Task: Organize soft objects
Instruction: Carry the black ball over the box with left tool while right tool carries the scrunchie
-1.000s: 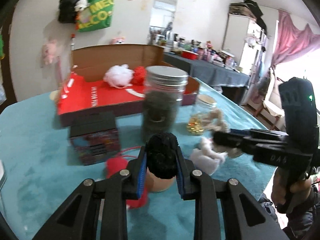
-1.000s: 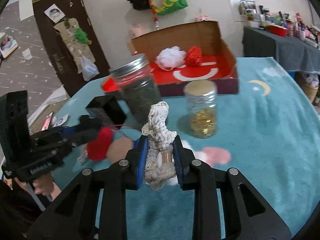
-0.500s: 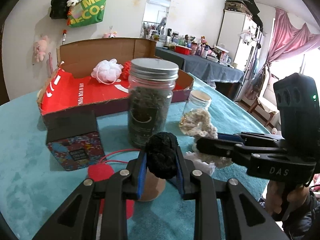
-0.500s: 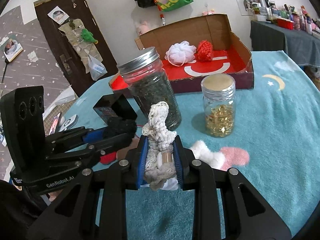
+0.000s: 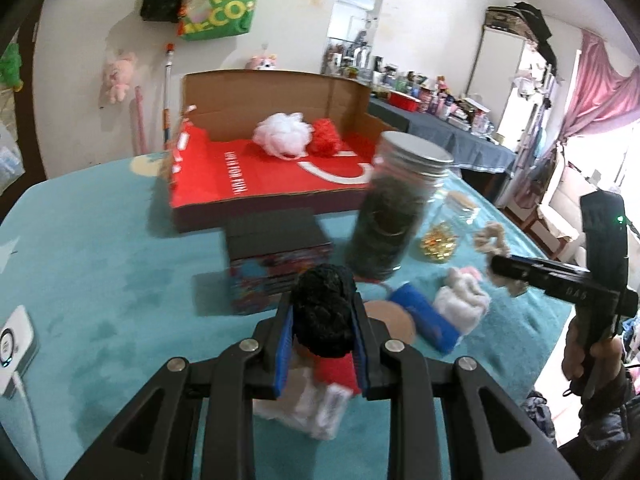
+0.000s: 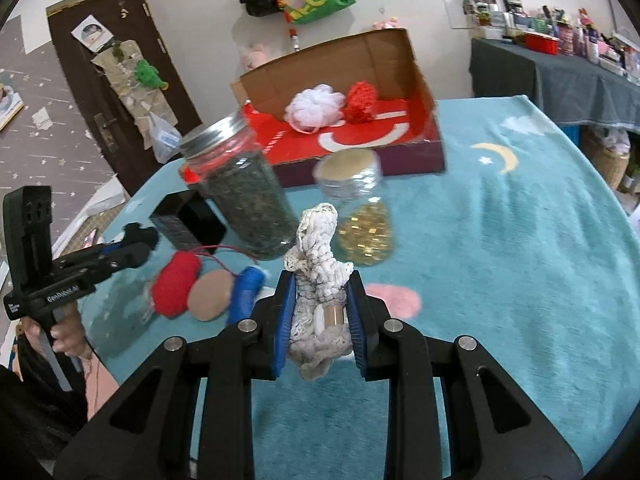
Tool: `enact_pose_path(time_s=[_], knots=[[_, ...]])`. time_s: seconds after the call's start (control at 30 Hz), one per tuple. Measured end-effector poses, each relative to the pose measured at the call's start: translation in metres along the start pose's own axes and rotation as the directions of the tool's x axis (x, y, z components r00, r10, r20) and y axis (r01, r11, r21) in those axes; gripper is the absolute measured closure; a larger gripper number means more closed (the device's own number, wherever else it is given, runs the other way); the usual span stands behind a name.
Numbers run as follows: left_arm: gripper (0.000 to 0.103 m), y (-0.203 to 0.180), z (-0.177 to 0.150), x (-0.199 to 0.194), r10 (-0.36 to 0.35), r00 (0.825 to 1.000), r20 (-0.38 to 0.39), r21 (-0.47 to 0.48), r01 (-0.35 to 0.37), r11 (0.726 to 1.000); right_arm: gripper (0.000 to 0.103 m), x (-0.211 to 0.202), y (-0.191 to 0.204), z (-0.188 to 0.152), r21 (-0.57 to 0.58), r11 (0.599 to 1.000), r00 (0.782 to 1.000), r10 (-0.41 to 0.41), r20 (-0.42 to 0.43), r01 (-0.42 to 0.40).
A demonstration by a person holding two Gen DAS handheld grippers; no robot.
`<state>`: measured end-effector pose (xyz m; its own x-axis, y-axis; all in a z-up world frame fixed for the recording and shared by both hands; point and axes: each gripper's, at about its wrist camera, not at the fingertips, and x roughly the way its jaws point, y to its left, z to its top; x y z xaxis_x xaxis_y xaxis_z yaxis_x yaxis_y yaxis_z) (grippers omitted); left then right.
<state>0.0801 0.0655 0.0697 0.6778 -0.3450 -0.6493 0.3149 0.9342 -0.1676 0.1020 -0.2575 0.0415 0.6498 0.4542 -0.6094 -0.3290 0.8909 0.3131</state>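
My left gripper [image 5: 322,320] is shut on a black fuzzy pom-pom [image 5: 323,314], held above the teal table. My right gripper [image 6: 320,316] is shut on a cream crocheted piece [image 6: 318,280], also lifted. An open cardboard box with a red floor [image 5: 260,176] [image 6: 360,136] stands at the back and holds a white mesh puff [image 5: 284,140] [image 6: 316,104] and a red crocheted ball [image 5: 326,142] [image 6: 362,102]. A red soft piece [image 6: 176,286], a tan round piece [image 6: 210,294], a blue roll [image 6: 244,292] and a white-pink plush [image 5: 462,300] lie on the table.
A tall jar of dark leaves [image 5: 394,220] [image 6: 240,200], a small jar of gold bits [image 6: 360,208] and a black-lidded patterned box [image 5: 278,256] stand between the grippers and the cardboard box. A white device [image 5: 14,340] lies at the left edge.
Both grippers have risen and pulled back with their loads. The left view has swung left; the right gripper now sits farther to its right. The blue roll and the white-pink plush have come into view.
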Motion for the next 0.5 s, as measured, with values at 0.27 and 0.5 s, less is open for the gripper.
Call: enact_pose_path(time_s=[0.27,0.5], knots=[[0.076,0.043,-0.007,-0.003,0.073,0.996,-0.043,-0.041,-0.075,0.996,0.079,0.002,-0.029,0.001,0.036,0.999,0.999,-0.029,-0.029,0.03],[0.076,0.073,0.008,0.014,0.074,0.996,-0.054,0.071,-0.07,0.995,0.079,0.016,-0.047,0.022,0.007,1.0,0.996,0.018,-0.085,-0.018]])
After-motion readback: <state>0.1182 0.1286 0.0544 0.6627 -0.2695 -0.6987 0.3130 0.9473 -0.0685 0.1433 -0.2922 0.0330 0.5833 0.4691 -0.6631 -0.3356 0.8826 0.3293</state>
